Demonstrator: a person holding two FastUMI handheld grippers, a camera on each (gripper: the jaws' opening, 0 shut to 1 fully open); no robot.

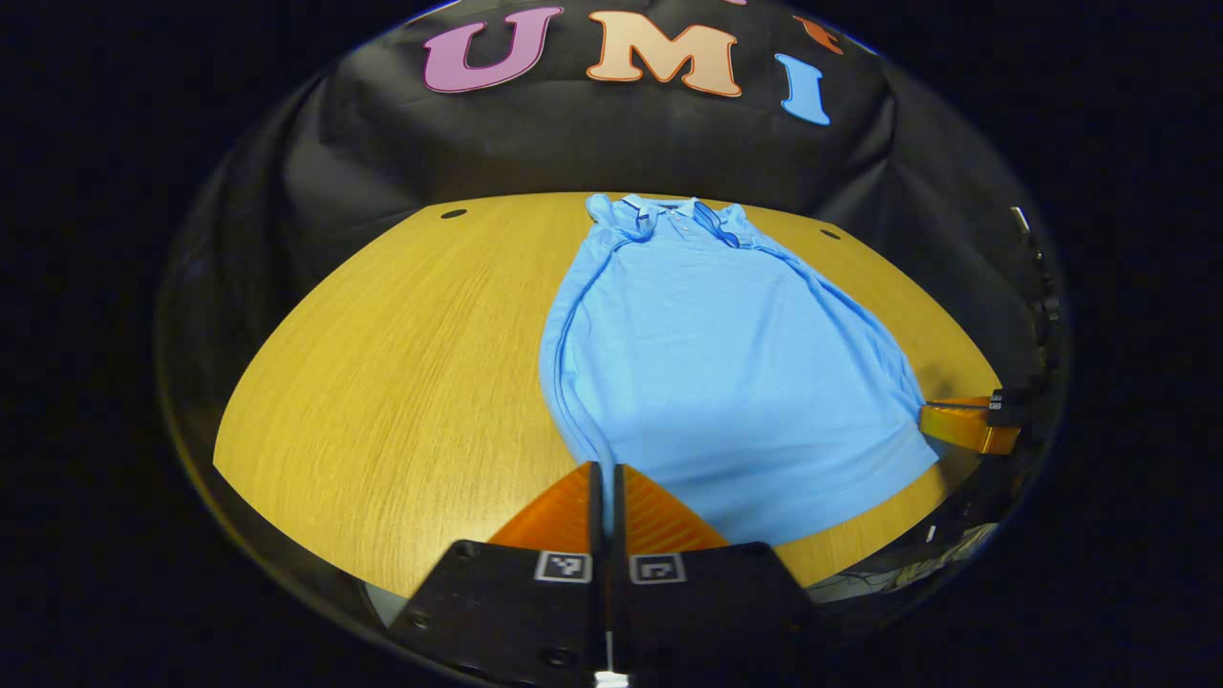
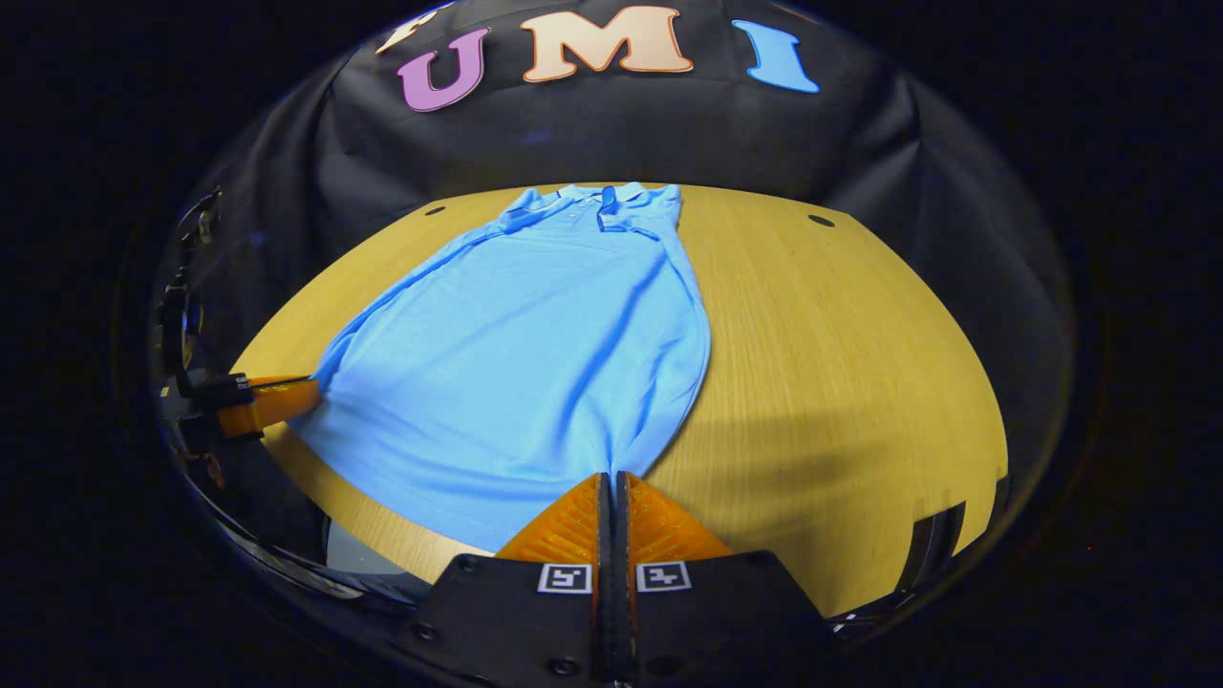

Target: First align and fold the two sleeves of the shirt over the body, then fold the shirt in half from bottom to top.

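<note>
Left gripper (image 1: 606,468) pinched the shirt (image 1: 726,373) at its bottom left corner, fingers pressed together on the hem. That shirt lay flat on the table (image 1: 401,382) with its collar (image 1: 674,215) toward the wall (sleeves already folded over the body). Right gripper (image 2: 611,476) pinched the bottom right corner likewise.

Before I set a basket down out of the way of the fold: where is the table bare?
Bare wood lies beside the shirt on both long sides: the wide stretch of table beyond the left gripper, and another beyond the right gripper. The near edge is crowded: both grippers are shut at the hem corners.
</note>
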